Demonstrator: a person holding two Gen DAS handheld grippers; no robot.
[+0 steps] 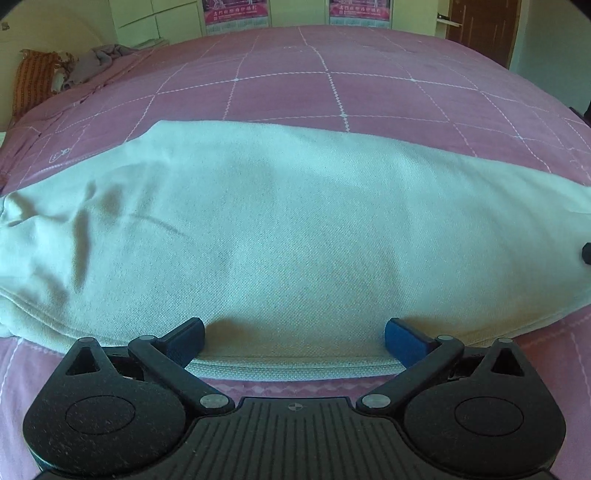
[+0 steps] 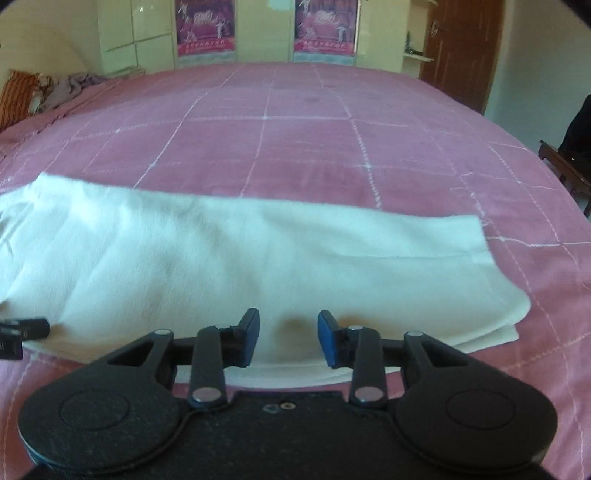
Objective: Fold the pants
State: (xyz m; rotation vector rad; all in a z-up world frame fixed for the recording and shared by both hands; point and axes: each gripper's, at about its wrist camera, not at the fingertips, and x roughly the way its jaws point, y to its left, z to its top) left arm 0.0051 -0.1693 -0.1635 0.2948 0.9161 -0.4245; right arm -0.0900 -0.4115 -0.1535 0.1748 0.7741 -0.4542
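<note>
White pants (image 1: 280,236) lie flat across a pink bed, folded lengthwise with the legs stacked. My left gripper (image 1: 294,339) is wide open at the pants' near edge, its blue pads on either side of the seam, holding nothing. In the right wrist view the pants (image 2: 229,251) run left to right and their leg ends (image 2: 495,295) lie at the right. My right gripper (image 2: 289,338) is open, just over the near edge of the cloth, with nothing between its pads. The left gripper's tip (image 2: 22,330) shows at the left edge of that view.
The pink checked bedspread (image 1: 332,85) stretches far behind the pants. An orange pillow (image 1: 33,81) and a grey garment (image 1: 99,59) lie at the far left. Cabinets with posters (image 2: 207,29) and a brown door (image 2: 461,51) stand beyond. A dark chair (image 2: 569,162) is at the right.
</note>
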